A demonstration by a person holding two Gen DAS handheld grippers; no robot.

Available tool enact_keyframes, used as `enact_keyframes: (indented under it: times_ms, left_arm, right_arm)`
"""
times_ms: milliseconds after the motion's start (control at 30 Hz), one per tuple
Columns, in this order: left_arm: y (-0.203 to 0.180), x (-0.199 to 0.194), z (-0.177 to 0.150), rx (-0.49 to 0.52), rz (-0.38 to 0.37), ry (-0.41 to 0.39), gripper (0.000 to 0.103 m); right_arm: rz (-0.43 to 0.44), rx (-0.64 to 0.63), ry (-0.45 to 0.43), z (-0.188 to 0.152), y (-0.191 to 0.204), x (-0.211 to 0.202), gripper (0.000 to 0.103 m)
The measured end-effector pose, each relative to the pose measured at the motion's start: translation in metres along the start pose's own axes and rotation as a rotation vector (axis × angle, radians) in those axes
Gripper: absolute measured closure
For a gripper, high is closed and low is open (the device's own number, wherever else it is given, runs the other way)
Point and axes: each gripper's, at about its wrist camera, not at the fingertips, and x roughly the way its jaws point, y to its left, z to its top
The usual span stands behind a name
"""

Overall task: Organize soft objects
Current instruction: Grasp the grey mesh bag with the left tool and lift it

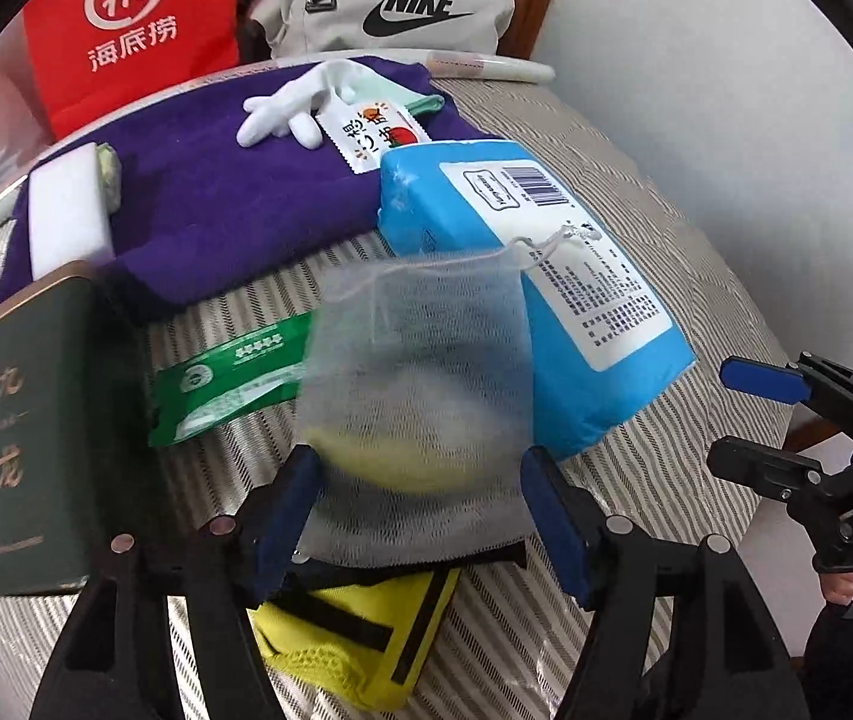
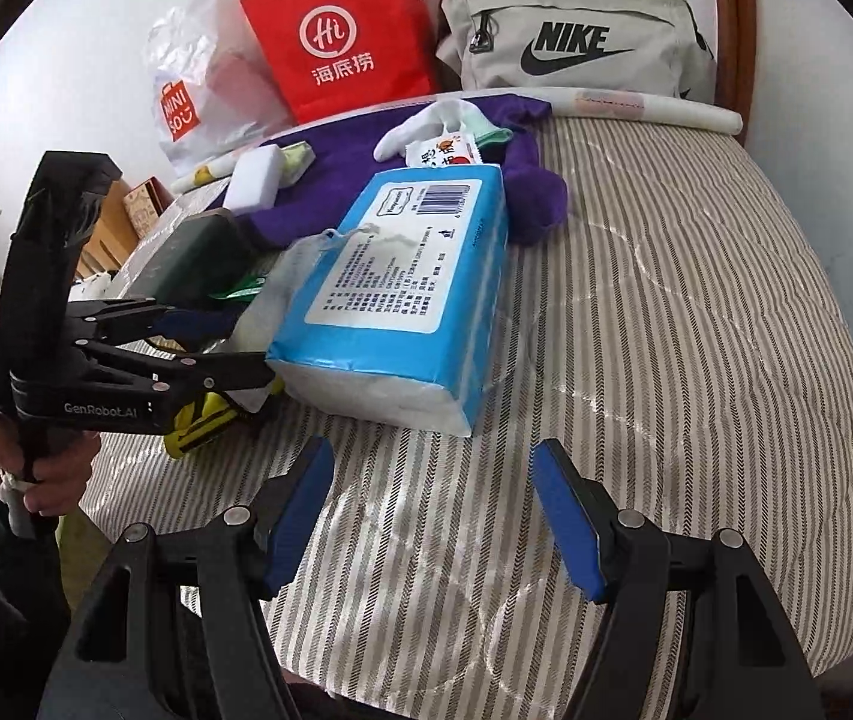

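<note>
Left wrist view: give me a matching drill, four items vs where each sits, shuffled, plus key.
Items:
1. mesh pouch
2. white glove
3. blue tissue pack
4. dark green box

Places:
A. on the purple cloth, far side
B. left edge of the striped table cover, by the white sponge
C. between the left tongs
D. right of the purple cloth, behind the pouch

Pairs: 1-C, 2-A, 3-D, 4-B
</note>
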Motion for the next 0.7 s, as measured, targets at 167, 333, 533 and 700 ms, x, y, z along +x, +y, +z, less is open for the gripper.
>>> enact_keyframes:
  times_ms: [167, 333, 533, 700]
  left_arm:
    - [0.004, -0.005, 0.001, -0.008, 0.004, -0.026, 0.080]
    - [0.010, -0.025, -0.002, -0.017, -0.015, -0.063, 0.096]
    - [0.015, -0.058, -0.015, -0.037, 0.013, -0.109, 0.096]
    - [0.023, -0.081, -0.034, -0.069, 0.035, -0.126, 0.096]
  right_arm:
    - [0.005, 0.010, 0.004, 0.001, -0.001, 0.001, 0.034]
    - [0.007, 0.012, -0.001, 0.000, 0.001, -0.002, 0.034]
    - [0.024, -0.012, -0.016, -0.002, 0.014, -0.009, 0.034]
    - [0.070, -0.043, -0.030, -0.007, 0.035, -0.010, 0.034]
